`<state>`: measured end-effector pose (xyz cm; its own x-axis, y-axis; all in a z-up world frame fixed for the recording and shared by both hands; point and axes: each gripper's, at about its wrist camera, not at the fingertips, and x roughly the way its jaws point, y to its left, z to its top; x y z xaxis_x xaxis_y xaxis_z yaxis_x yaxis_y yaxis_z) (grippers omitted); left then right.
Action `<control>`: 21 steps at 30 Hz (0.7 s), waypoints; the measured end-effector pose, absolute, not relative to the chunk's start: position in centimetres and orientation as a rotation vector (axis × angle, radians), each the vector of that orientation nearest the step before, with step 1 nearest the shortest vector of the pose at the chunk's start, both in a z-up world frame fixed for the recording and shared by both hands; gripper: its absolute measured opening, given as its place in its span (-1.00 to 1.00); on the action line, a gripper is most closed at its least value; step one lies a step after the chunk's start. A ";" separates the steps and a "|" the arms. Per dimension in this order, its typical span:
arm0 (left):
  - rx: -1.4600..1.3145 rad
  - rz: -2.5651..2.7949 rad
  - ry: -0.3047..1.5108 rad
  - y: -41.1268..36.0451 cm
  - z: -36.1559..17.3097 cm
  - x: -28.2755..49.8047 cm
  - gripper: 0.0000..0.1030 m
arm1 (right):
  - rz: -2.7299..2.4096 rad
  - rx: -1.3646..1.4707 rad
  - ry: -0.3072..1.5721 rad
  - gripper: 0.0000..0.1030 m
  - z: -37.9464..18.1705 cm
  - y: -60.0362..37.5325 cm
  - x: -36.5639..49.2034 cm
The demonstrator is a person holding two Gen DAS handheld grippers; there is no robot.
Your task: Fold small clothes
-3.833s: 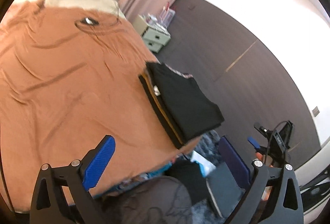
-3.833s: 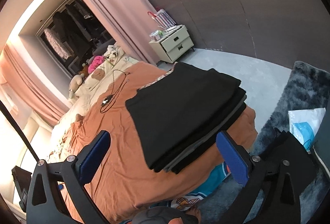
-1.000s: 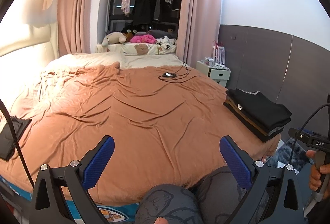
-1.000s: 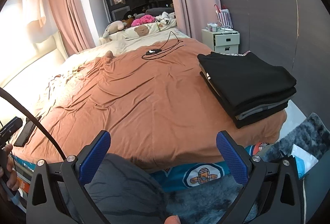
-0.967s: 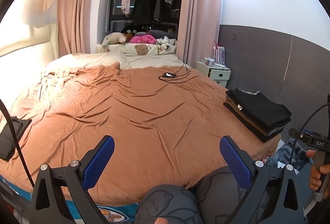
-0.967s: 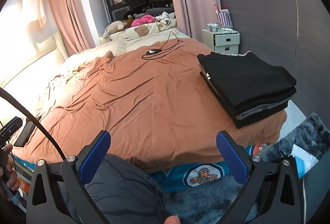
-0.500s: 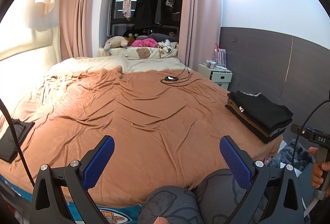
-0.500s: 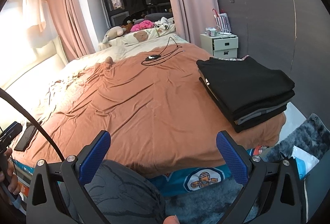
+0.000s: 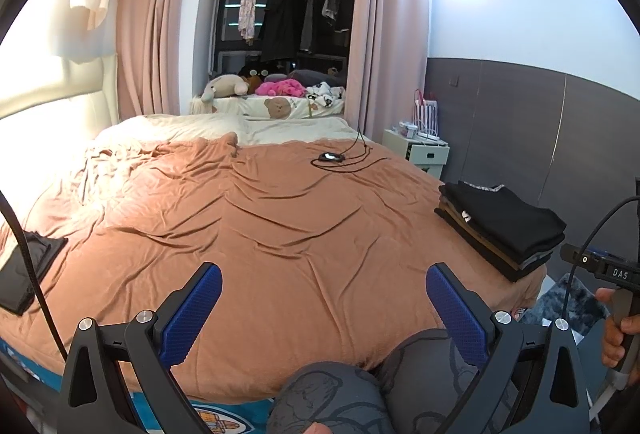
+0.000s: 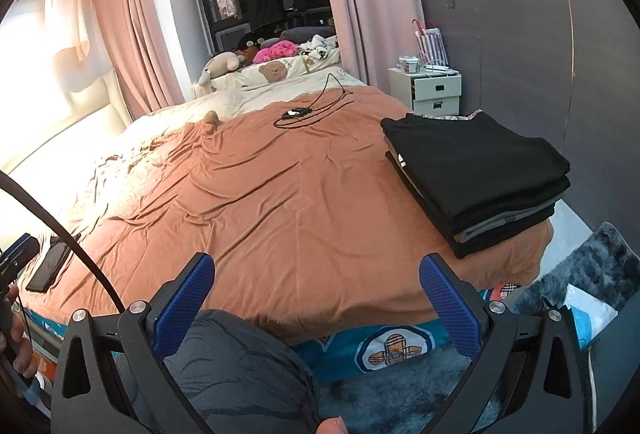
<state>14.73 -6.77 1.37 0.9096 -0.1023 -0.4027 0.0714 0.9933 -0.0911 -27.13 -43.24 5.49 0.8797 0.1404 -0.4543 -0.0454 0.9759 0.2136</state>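
**Over the bed, both grippers wide and empty**

Low in the left wrist view, the left gripper (image 9: pixel 322 308) has its blue pads (image 9: pixel 190 314) spread far apart with nothing between them, held above the near edge of the brown bedspread (image 9: pixel 260 226). At the right edge of that frame the other tool shows from the side, a hand (image 9: pixel 618 334) round its handle; its jaws cannot be read from there. The right wrist view settles it: the right gripper (image 10: pixel 316 302) is likewise fully spread and holds nothing.

The stack (image 9: pixel 500 226) of folded dark clothes sits at the right of the bed, near its corner. The right view brings it closer, at middle right (image 10: pixel 476 178), and shows grey layers under the black top piece.

Only the right view shows the rug (image 10: pixel 592 270) and a white bag (image 10: pixel 588 310) at lower right, and the drawers of the nightstand (image 10: pixel 434 90). The left view shows more plainly a black flat thing (image 9: pixel 24 270) at the left edge of the bed. A cable (image 9: pixel 340 158) lies on the far part of the bedspread in both. Grey-clad knees (image 9: pixel 360 394) fill the bottom middle.
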 end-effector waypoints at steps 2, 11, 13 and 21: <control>-0.071 -0.087 0.417 -6.8 1.4 14.7 0.99 | 0.099 0.202 0.488 0.99 5.5 -43.4 -27.1; -0.074 -0.089 0.408 -6.8 1.6 14.7 0.99 | 0.102 0.201 0.482 0.99 5.6 -43.8 -27.2; -0.073 -0.087 0.406 -6.7 1.6 14.5 0.99 | 0.104 0.199 0.481 0.99 5.6 -43.8 -27.2; -0.079 -0.088 0.400 -6.6 1.6 14.3 0.99 | 0.109 0.197 0.482 0.99 5.5 -43.9 -27.2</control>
